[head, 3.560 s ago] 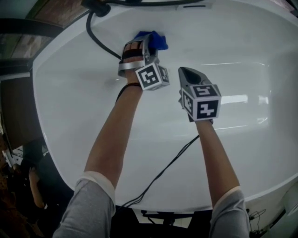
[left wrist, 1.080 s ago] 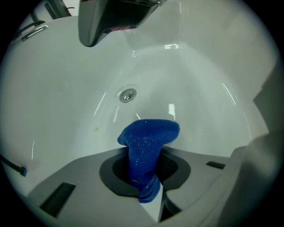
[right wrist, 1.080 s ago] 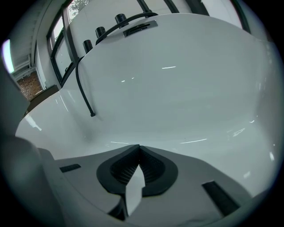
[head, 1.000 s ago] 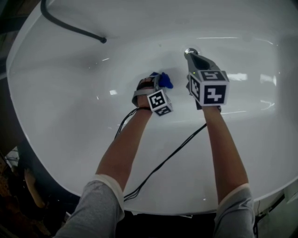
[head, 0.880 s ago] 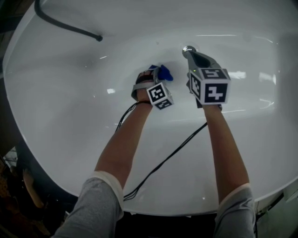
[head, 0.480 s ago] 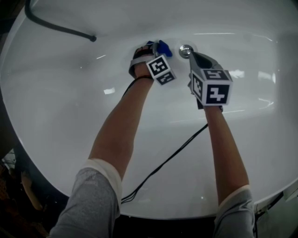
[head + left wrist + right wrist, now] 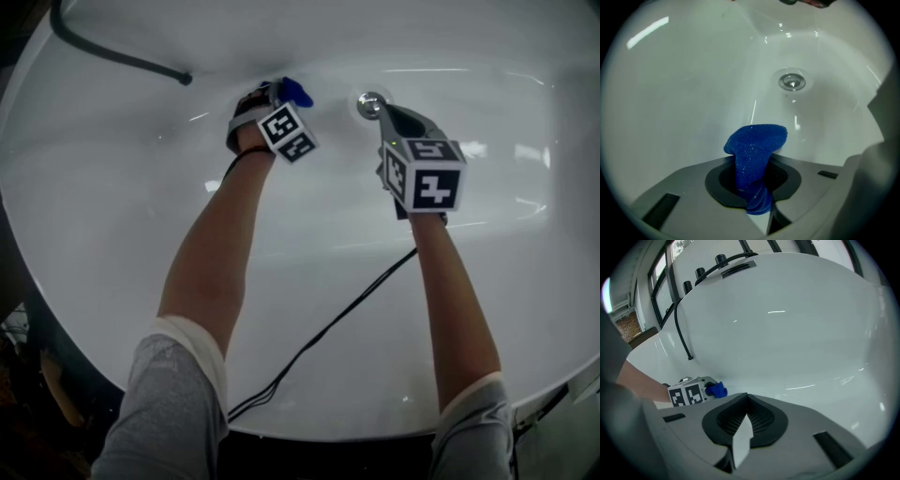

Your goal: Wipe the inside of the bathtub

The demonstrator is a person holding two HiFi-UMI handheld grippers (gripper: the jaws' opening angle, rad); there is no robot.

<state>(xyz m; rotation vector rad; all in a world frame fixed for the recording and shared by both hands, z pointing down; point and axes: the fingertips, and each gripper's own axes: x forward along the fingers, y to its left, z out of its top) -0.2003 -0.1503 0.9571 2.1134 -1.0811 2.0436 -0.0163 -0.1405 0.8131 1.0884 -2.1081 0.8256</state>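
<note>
The person leans over the glossy white bathtub, both forearms reaching down into it, grey sleeves pushed up at the elbows. The left gripper is down where the tub floor curves up into the far wall, and its claw is pinching a small, fuzzy, deep-blue cloth. The cloth is squeezed between the two pads and bulges out past the tips in a rounded wad. The wad sits right at the white surface, but I can't tell whether it is actually touching. The round chrome drain lies beyond the cloth and to its right, well apart from it.

The right gripper hangs over the middle of the tub floor, its nose pointing at the drain and seeming to overlap it from above. Its claw is pressed together at the tips with nothing in it, only a thin sliver of white tub showing lower down between the pads.

A thin black hose droops over the far left rim and ends on the wall just left of the left gripper. Black knobs stand along the rim above it. A black cable trails from the right wrist across the tub floor and over the near rim.
</note>
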